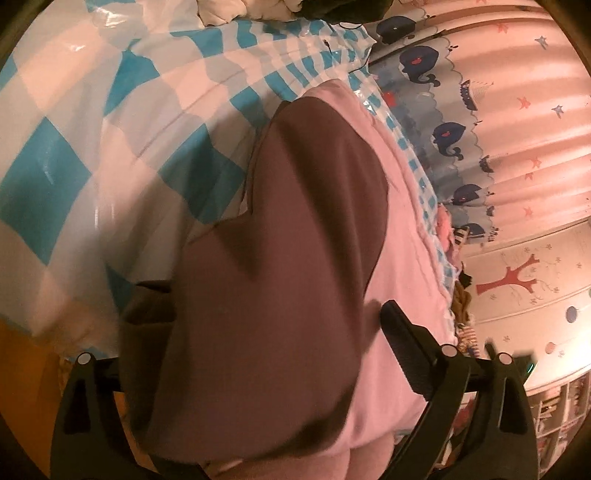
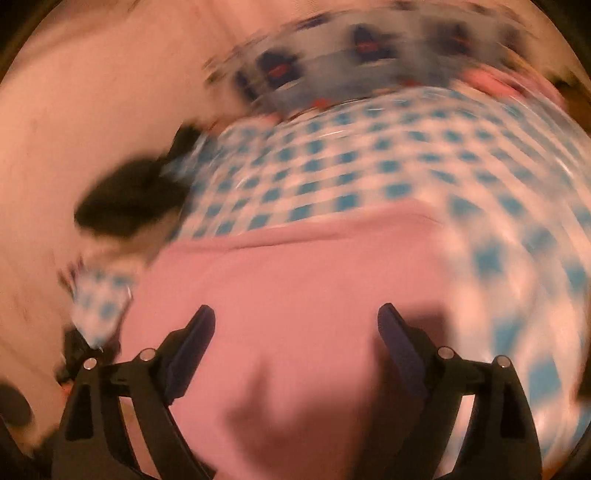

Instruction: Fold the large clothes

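A pink garment (image 1: 402,236) lies on a blue and white checked sheet (image 1: 92,122). In the left wrist view a shaded fold of it (image 1: 280,258) rises between the fingers and hides the left one; the right finger (image 1: 406,343) shows wide of it. My left gripper (image 1: 273,332) looks open around the cloth; whether it pinches it I cannot tell. In the blurred right wrist view my right gripper (image 2: 295,332) is open, fingers (image 2: 195,339) spread just above the flat pink garment (image 2: 295,280), holding nothing.
A whale-print curtain (image 1: 443,129) hangs at the far edge of the sheet. A wall with a red tree sticker (image 1: 517,280) and shelves (image 1: 561,417) lies beyond. A dark object (image 2: 129,199) sits at the sheet's left edge. White bedding (image 1: 221,9) is heaped at the top.
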Demonstrator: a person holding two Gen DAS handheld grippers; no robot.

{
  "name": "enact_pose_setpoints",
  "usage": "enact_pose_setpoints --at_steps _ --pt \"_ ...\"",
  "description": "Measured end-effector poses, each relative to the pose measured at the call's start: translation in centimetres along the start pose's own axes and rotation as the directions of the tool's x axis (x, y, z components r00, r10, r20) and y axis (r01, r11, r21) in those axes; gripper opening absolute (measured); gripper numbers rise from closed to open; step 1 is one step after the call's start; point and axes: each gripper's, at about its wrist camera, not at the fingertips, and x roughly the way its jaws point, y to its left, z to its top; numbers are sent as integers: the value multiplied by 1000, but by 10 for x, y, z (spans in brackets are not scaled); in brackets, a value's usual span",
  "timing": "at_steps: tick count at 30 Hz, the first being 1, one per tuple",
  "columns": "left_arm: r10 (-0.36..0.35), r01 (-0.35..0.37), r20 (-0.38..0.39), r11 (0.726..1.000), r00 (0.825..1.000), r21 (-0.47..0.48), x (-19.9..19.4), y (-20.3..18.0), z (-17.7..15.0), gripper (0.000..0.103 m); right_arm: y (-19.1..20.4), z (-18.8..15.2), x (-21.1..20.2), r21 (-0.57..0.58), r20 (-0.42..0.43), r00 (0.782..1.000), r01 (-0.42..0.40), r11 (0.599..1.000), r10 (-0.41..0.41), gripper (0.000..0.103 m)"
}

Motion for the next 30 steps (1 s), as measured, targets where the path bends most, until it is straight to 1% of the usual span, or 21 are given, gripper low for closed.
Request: enact_pose_setpoints --at_steps 1,2,4,6,7,8,9,10,11,12,14,15,17,19,21,22,23,24,25,27,30 --pt "-11 11 -4 1000 1000 -16 4 1 -2 89 15 8 21 -43 -23 1000 15 999 -16 87" --pt "-22 22 -9 999 1000 -31 6 5 -2 89 32 23 55 -93 -54 998 33 995 -38 87" --pt "-27 27 -5 999 1000 -43 8 12 -3 89 47 36 99 -128 -84 994 61 990 -73 87" --pt "-43 43 -1 998 999 -53 10 16 -2 89 50 47 146 -141 -112 987 103 985 -119 87" --pt "-43 43 4 998 999 -51 12 16 -1 89 51 50 172 -155 -133 977 146 977 -167 89" --pt "-42 43 14 998 999 -42 13 14 1 89 48 45 186 -163 -155 968 170 972 -195 92" --pt "-48 48 19 998 999 -33 15 12 2 89 41 37 213 -168 -225 948 188 968 -224 97" --pt "-59 60 22 998 998 -28 17 11 4 90 34 29 235 -162 -289 931 184 970 -225 97" --pt "-61 62 21 998 998 -29 20 10 6 90 32 28 241 -166 -297 926 189 968 -231 97" --pt "-46 46 17 998 999 -33 23 9 7 90 33 27 242 -180 -301 921 200 963 -248 97" --pt "-42 42 18 999 999 -33 24 9 6 90 32 32 238 -178 -317 917 195 964 -244 97" --pt "-46 47 14 998 999 -38 24 9 6 90 32 35 233 -173 -310 919 198 965 -244 97" --pt "-59 60 12 997 998 -48 22 12 4 89 40 48 215 -158 -241 943 197 968 -231 97" --pt "-65 65 16 996 998 -55 21 13 4 89 53 60 214 -176 -206 953 189 966 -224 97" --pt "-69 70 21 995 997 -73 21 14 5 90 64 65 231 -202 -230 944 192 960 -237 97" --pt "-72 73 21 994 997 -76 21 15 5 90 66 63 245 -220 -252 933 204 954 -258 97" --pt "-81 82 22 994 996 -77 22 15 6 90 64 54 269 -243 -286 917 213 946 -280 97" --pt "-90 92 24 993 996 -78 21 16 6 90 62 49 280 -246 -299 911 213 946 -283 98" --pt "-100 101 25 991 995 -84 21 16 6 90 60 47 286 -242 -296 912 217 946 -285 98" --pt "-83 85 26 992 996 -89 20 14 7 90 61 50 287 -239 -306 905 226 944 -294 97" --pt "-86 88 25 990 996 -109 18 20 8 90 62 56 261 -202 -310 915 201 959 -257 97"
